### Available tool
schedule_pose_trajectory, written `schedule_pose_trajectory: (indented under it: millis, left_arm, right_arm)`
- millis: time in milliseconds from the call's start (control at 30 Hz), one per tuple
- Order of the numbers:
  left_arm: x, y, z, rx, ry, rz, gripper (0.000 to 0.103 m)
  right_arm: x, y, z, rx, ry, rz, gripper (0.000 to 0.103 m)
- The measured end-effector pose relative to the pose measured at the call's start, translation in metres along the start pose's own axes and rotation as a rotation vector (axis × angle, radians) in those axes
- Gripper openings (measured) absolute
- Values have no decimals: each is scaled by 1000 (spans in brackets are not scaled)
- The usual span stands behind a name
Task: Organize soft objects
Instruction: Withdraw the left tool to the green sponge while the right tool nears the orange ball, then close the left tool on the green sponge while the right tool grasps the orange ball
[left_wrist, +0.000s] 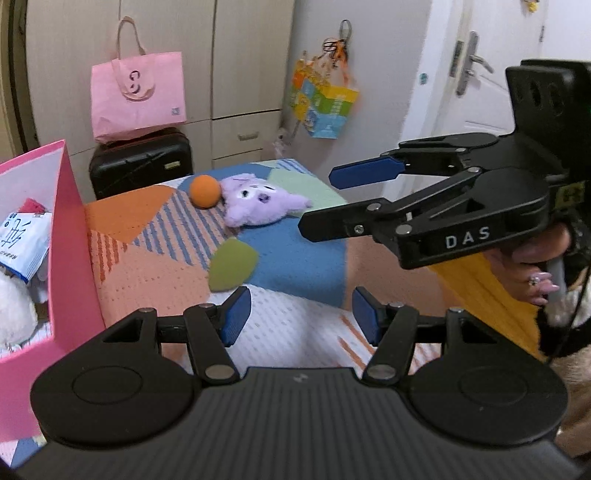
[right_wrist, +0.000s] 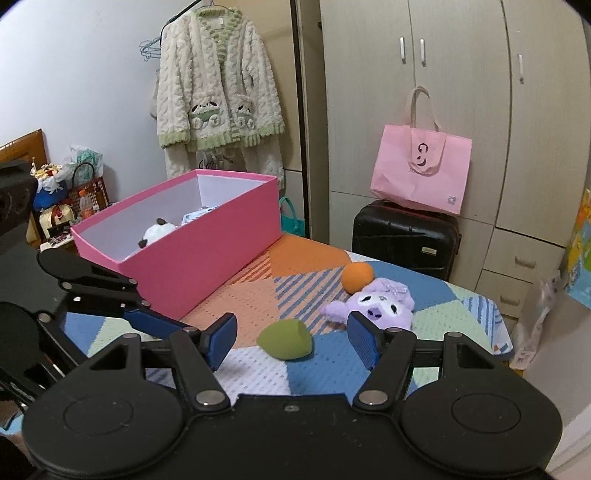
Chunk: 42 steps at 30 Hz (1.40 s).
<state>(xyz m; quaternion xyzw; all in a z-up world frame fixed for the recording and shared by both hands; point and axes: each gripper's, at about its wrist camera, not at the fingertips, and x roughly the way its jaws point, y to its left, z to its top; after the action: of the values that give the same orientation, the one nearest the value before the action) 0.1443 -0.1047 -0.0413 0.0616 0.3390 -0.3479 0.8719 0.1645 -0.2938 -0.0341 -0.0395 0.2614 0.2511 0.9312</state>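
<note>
Two hand-held grippers were in play. The left gripper (left_wrist: 301, 317) hung over the patchwork bedspread (left_wrist: 295, 258), its blue-padded jaws parted with nothing between them. The right gripper (right_wrist: 291, 341) also stood open and empty, its jaws framing a green sponge-like lump (right_wrist: 285, 339) that lay on the cover beyond its tips. In the left wrist view the right gripper reached in from the right side, tilted down toward the bed, with one hand (left_wrist: 532, 266) wrapped around its handle above a yellow sleeve.

Three loose soft things lay on the bedspread: the green lump, matte and rounded with one pointed end; one orange ball (right_wrist: 357, 277), smooth and foam-like; and one purple plush toy (right_wrist: 373, 304), fuzzy, lying flat and touching the ball. One pink box (right_wrist: 207, 243), rectangular with stiff card walls and a white inside, sat on the bed to the left, holding a white plush (right_wrist: 157, 232) and a blue-and-white packet (left_wrist: 22, 240).

Beyond the bed stood one black hard-shell suitcase (right_wrist: 406, 236) with one pink tote bag (right_wrist: 421, 173) resting on top.
</note>
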Motion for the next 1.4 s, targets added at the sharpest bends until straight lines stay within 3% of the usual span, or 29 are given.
schedule_pose_trajectory:
  millis: [167,700,900,967,1067,1400]
  left_arm:
    - [22,19,9,-43,10,3,60]
    - [82,31,12,0,0,185,60]
    - [87,34,12,-16,-1,171,57]
    - [89,35,11,-21,10,156,56]
    - [91,38,9,-44,17,137,45]
    - [83,46,6,-110,-10,141,43]
  right_arm:
    - [24,-16,4,-25,-31,-3,71]
    - [136,-59,35,-69,120,25,71]
    - [164,-61,39,-109,160,11,71]
    - [173,-59,39,-146,168,-13,64]
    - [181,-56,37,-200,170,-53,47]
    - [146,-54,45,-106,80,-34,46]
